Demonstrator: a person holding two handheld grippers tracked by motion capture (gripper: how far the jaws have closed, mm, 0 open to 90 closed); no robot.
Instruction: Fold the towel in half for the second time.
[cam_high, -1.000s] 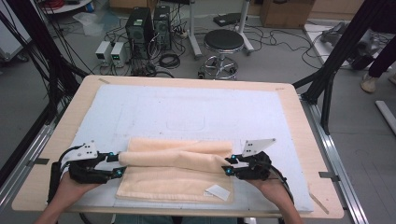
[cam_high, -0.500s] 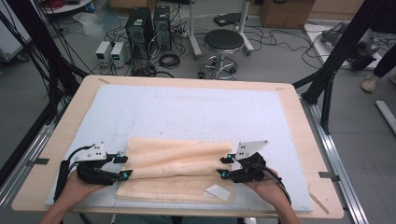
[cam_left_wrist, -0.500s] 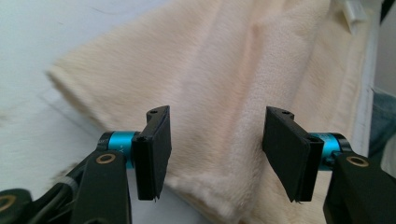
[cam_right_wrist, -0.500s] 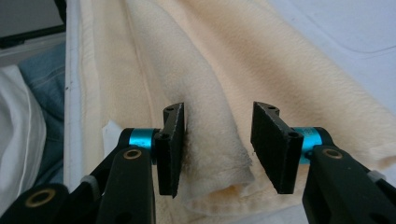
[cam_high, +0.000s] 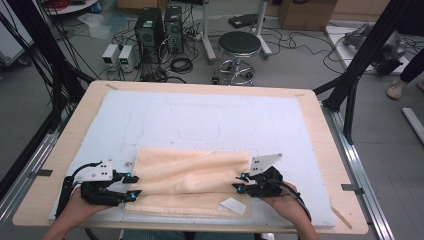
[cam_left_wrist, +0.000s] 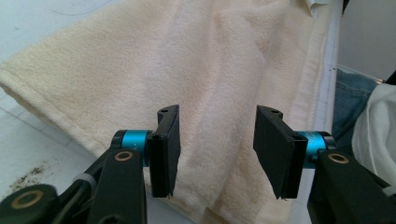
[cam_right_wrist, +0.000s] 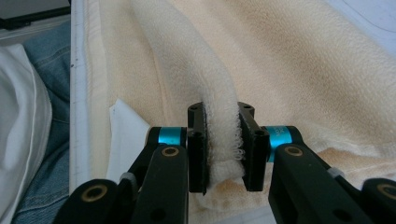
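Observation:
A cream towel lies folded on the white mat near the table's front edge, with a white tag at its near right corner. My left gripper sits at the towel's left end. Its jaws have just been closing but stand apart over the towel, pads clear of the cloth around the left gripper. My right gripper is at the right end. Its jaws have just been closing and the right gripper is shut on a raised fold of the towel, beside the tag.
The wooden table ends just behind my hands, where blue jeans show below the mat's edge. Black frame posts stand at the right and left. A stool and computer boxes stand on the floor beyond.
The long raised ridge across the towel has sunk, and the towel lies flatter. My left gripper has slid slightly toward the near edge. The right jaws have closed on the fold.

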